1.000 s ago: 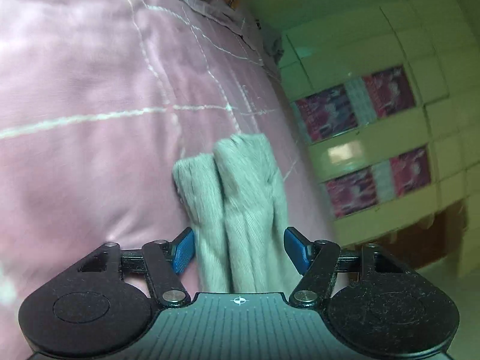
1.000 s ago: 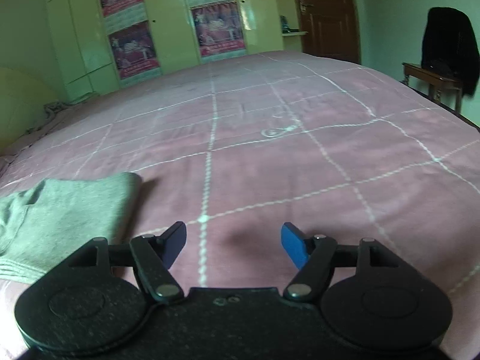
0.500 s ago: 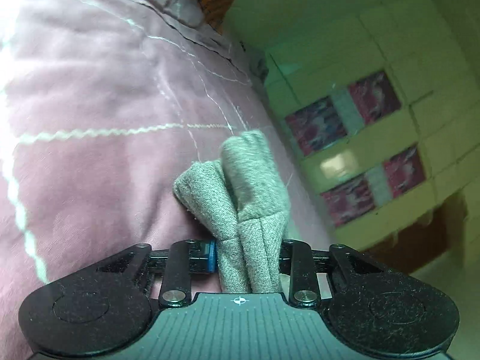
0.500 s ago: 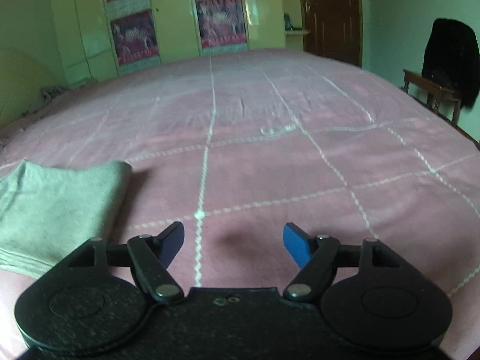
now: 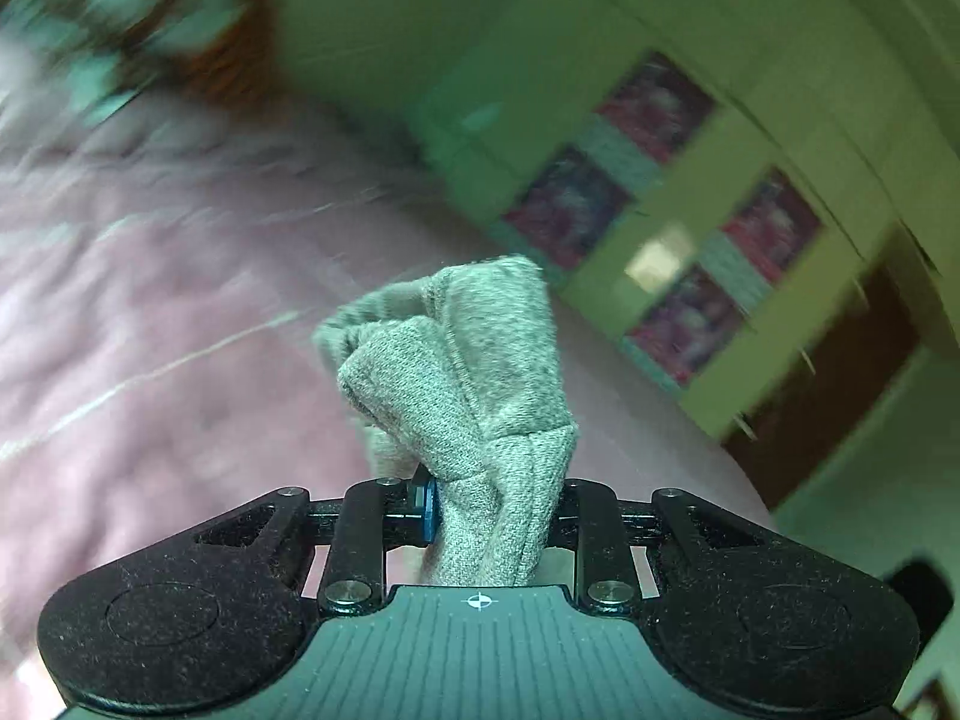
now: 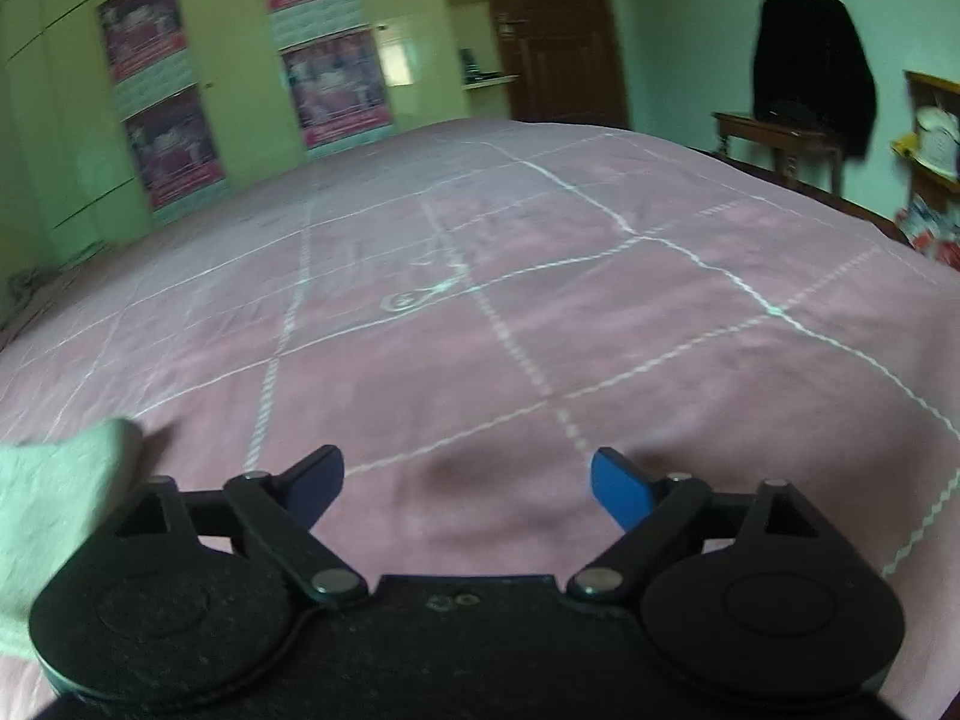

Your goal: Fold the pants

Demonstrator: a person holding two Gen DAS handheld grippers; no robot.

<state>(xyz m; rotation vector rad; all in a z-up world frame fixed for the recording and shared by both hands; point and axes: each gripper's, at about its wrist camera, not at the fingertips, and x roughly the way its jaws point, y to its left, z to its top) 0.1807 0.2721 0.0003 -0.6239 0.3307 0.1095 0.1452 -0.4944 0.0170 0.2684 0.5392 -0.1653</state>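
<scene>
At the lower centre of its frame the left gripper (image 5: 489, 501) closes on the bunched grey pants (image 5: 468, 372), seemingly to carry a fold over the pink bedspread (image 6: 540, 312), while the right gripper (image 6: 465, 483) opens with nothing between its jaws, free to grasp.

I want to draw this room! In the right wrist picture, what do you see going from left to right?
Grey pants → wardrobe with posters → brown door → black garment over a wooden table → shelf.

Dim greenish light; heavy motion blur; fisheye-warped edges, seemingly.
</scene>
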